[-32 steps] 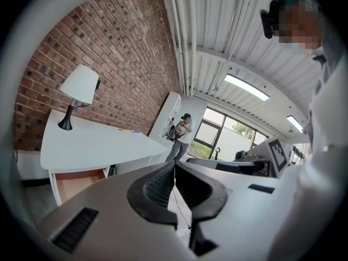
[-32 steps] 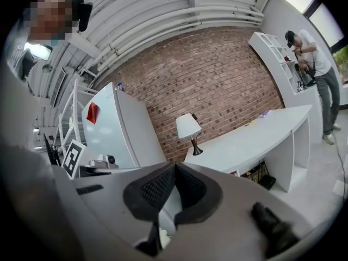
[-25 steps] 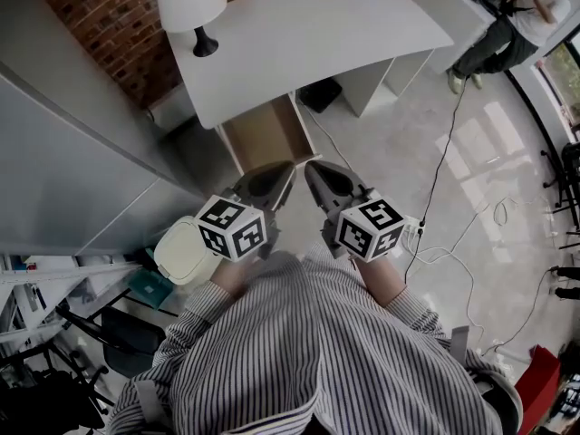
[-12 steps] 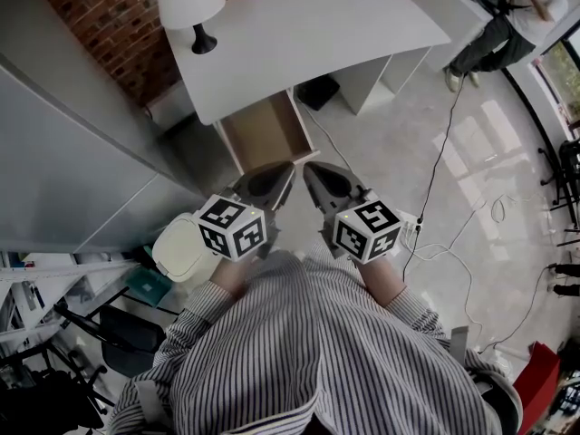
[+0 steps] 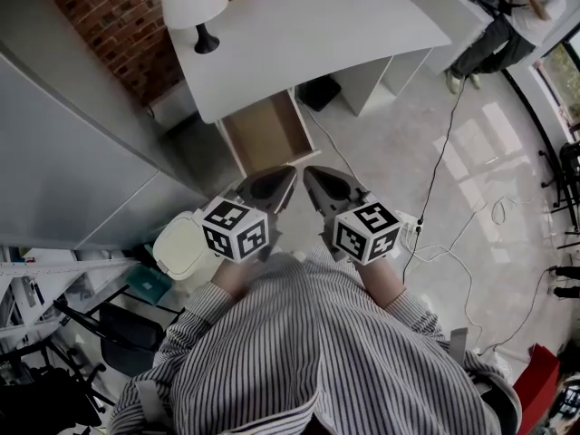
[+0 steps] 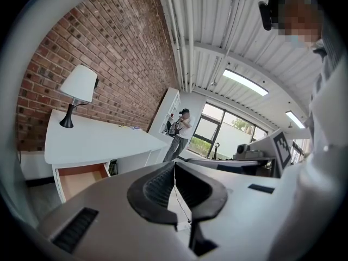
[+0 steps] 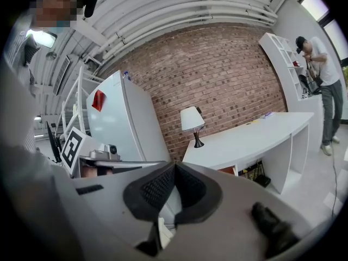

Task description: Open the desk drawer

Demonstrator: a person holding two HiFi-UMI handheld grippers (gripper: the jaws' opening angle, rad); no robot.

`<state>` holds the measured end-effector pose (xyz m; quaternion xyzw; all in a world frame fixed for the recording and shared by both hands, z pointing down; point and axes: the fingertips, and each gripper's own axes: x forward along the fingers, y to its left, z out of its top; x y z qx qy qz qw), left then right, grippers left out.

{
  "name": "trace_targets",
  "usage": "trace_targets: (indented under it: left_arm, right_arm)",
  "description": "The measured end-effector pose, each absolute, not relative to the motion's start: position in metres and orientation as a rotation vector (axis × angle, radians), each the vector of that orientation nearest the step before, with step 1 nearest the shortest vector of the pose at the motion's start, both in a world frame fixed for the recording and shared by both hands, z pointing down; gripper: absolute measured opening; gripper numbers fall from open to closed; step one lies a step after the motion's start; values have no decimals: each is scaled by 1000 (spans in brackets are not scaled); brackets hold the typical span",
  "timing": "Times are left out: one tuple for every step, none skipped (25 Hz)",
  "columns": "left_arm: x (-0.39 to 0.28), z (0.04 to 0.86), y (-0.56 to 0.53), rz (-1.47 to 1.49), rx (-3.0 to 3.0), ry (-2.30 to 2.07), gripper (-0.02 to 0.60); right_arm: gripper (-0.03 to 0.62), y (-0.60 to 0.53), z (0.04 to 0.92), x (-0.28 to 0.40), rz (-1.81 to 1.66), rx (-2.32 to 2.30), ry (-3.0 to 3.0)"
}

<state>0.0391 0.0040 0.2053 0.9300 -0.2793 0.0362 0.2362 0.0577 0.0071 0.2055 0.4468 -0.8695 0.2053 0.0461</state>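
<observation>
holding nothing, the left gripper (image 5: 288,172) and the right gripper (image 5: 310,172) each have their jaws pressed together, tips side by side, apart from the one drawer (image 5: 265,134), which stands pulled out under the lamp end of the single desk (image 5: 308,34). one lamp (image 5: 190,3) sits at that desk's corner by the brick wall (image 5: 109,16). both gripper views show the ceiling (image 6: 217,31), which the head view does not; the head view alone shows the lidded bin (image 5: 181,247) beside the left gripper.
</observation>
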Motion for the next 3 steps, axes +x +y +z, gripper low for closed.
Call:
trace_targets:
  left_arm:
    - [38, 206, 4, 100, 2548, -767, 14]
    - [38, 206, 5, 100, 2544, -768, 14]
    - [37, 206, 5, 99, 2541, -769, 14]
  right_arm:
    - [17, 8, 206, 57, 627, 1361, -2654]
    - [17, 9, 206, 56, 627, 1358, -2653]
    - [17, 10, 207, 56, 626, 1355, -2651]
